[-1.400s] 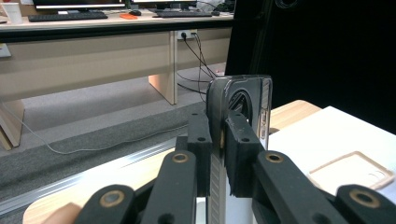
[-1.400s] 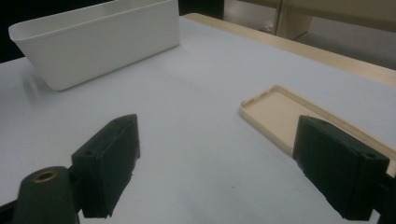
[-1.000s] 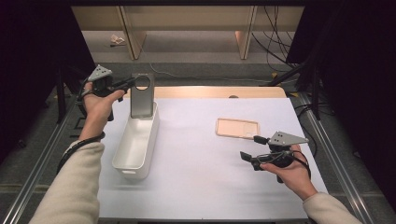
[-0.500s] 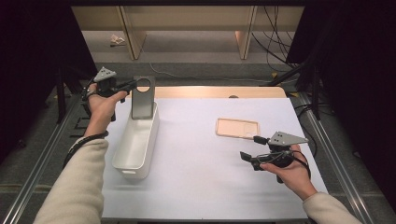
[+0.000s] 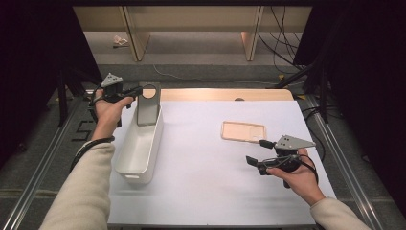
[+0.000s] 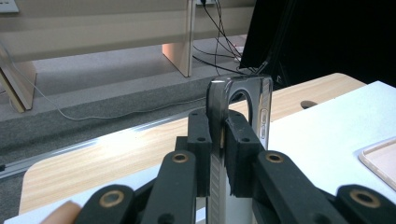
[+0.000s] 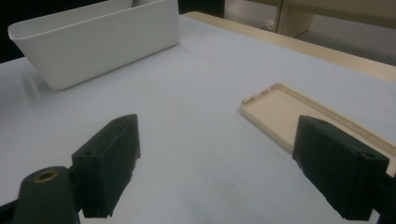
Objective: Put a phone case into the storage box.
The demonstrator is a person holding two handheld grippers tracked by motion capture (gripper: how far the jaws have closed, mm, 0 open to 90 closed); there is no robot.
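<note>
A grey phone case with a round camera hole stands upright, its lower end inside the far end of the white bin. My left gripper is shut on its top edge; in the left gripper view the pads pinch the case edge-on. A beige phone case lies flat on the white sheet right of centre. My right gripper rests just in front of it, open, with nothing between its jaws. In the right gripper view the beige case lies ahead of the gripper, at its right.
The white sheet covers a wooden table whose far strip shows. The bin sits lengthwise at the left. Metal rails run along both sides, and shelving legs and cables stand on the floor beyond.
My left hand has lowered the grey case, so its bottom end now sits deeper in the bin's far end. The right hand and the beige case have not moved.
</note>
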